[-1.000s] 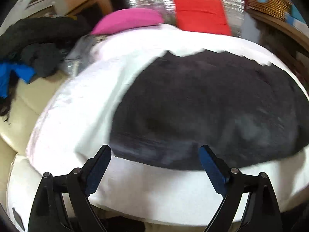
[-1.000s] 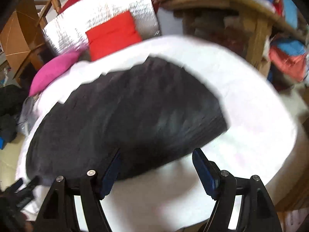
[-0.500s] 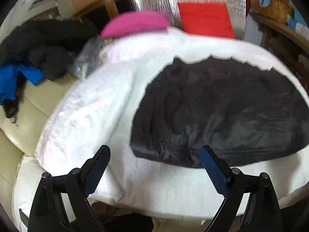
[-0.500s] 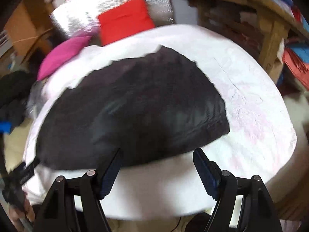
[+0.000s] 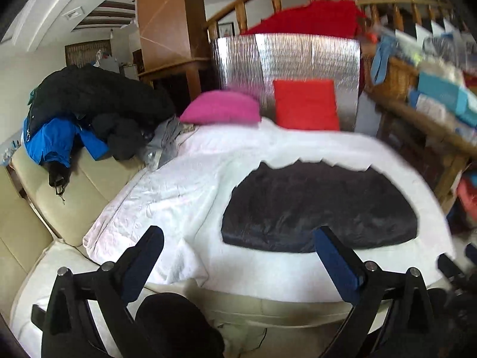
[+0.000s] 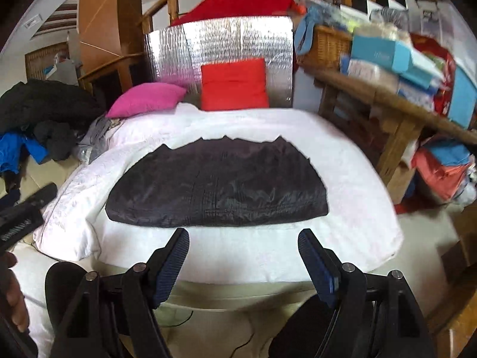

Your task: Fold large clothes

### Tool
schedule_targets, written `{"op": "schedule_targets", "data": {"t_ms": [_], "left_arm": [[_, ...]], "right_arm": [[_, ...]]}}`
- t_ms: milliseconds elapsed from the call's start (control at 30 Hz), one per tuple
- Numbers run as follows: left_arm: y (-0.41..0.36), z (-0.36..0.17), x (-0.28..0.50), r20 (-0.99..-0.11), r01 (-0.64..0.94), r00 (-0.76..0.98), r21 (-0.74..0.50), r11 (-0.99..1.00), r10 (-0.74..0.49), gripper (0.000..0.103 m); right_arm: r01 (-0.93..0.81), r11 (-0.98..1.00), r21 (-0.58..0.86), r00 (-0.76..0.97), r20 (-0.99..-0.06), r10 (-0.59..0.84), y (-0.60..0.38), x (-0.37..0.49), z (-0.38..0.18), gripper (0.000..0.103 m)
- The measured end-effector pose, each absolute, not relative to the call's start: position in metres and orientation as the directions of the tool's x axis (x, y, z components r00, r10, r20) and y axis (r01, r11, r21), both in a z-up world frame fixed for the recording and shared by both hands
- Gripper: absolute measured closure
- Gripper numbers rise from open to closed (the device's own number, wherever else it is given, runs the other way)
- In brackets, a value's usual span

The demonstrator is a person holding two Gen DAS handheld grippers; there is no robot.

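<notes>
Left gripper (image 5: 238, 256): jaws opening, nothing between | right gripper (image 6: 244, 252): jaws spread, empty | folded black garment (image 6: 217, 185): laid flat ahead of jaws on white blanket (image 6: 342, 155)

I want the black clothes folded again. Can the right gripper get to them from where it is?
Probably yes: the right gripper is open and empty, and only bare white cover lies between it and the black garment.

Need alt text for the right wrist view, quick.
A folded black garment lies flat on a white blanket, untouched. The right tool hangs open and empty short of it; pink and red cushions sit behind.
</notes>
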State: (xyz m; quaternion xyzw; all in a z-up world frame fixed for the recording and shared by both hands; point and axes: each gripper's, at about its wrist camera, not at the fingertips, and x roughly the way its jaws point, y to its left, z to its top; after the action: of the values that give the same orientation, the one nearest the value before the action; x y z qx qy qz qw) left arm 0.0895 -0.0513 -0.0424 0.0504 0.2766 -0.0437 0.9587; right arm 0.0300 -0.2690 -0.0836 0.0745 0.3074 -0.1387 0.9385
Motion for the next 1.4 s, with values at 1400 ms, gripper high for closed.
{"op": "schedule_targets", "data": {"t_ms": [1400], "left_arm": [[-0.03,0.008,0.031,-0.38,0.103,0.922,0.05,0.993,-0.077,0.002]], "right_arm": [[0.319,0.947,0.023,0.854,-0.44,-0.277,-0.234,-0.005,-0.034,0.024]]}}
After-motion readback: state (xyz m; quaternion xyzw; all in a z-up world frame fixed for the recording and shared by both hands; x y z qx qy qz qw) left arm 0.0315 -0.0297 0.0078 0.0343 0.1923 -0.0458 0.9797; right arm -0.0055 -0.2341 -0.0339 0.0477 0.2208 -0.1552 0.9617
